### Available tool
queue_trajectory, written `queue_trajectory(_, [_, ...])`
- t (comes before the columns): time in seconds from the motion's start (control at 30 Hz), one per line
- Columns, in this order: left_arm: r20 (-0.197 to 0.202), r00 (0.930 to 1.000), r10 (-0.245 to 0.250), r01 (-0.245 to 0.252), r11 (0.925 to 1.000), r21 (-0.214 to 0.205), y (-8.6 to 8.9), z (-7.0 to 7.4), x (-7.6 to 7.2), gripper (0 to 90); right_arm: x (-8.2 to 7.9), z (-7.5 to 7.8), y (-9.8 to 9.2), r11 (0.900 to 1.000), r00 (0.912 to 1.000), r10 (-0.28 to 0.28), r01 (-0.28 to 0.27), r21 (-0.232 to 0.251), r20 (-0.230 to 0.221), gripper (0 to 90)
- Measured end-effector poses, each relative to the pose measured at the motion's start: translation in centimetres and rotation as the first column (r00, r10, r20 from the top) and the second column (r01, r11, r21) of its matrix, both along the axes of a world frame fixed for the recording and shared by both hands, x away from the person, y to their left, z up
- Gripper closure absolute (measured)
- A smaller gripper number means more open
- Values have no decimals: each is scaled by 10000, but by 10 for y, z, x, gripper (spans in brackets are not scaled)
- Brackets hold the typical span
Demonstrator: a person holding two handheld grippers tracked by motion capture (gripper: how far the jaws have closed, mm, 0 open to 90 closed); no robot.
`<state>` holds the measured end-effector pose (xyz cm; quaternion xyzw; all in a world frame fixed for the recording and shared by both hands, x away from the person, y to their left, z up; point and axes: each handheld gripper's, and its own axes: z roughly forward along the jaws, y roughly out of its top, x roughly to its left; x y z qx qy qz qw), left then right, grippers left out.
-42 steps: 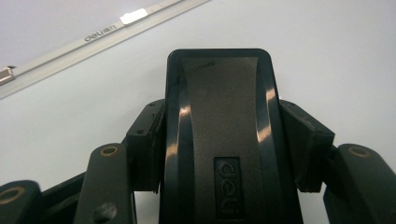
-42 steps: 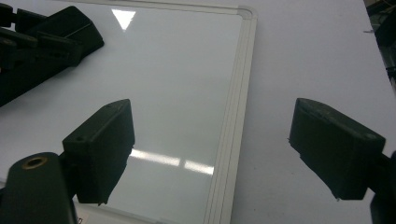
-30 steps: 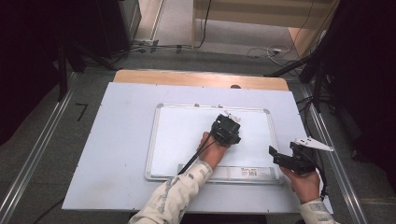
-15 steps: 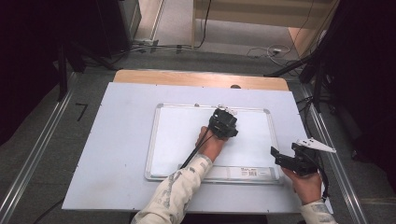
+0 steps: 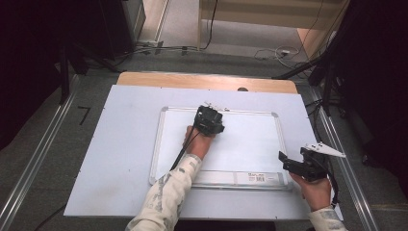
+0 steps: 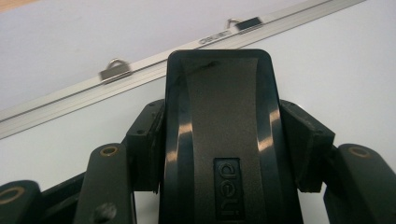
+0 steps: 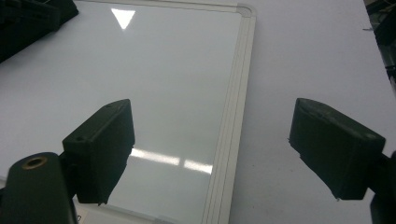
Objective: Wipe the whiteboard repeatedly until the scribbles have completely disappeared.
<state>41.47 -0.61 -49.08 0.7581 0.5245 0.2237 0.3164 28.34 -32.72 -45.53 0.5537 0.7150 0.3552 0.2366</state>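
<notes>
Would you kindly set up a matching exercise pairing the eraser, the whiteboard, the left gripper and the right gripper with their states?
Things:
1. black eraser
2. whiteboard
3. left gripper
4. right gripper

States:
A. jaws wide apart, nothing between them
B. lies flat on the table, silver-framed
C. clamped between two jaws
D. shut on a thing near the board's top edge

Pairs: 1-C, 2-B, 3-D, 4-A

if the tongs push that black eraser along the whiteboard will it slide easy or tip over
Probably slides easily: the whiteboard looks smooth and glossy. The eraser looks rigid, broad and low, so tipping seems unlikely. The left tongs clamp its sides.
</notes>
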Motion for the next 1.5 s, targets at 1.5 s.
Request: queue_trajectory(1.5, [257, 9996, 153, -147, 9996, -253, 37, 9, -52, 410, 3, -2, 7, 9999, 9999, 35, -36, -100, -109, 128])
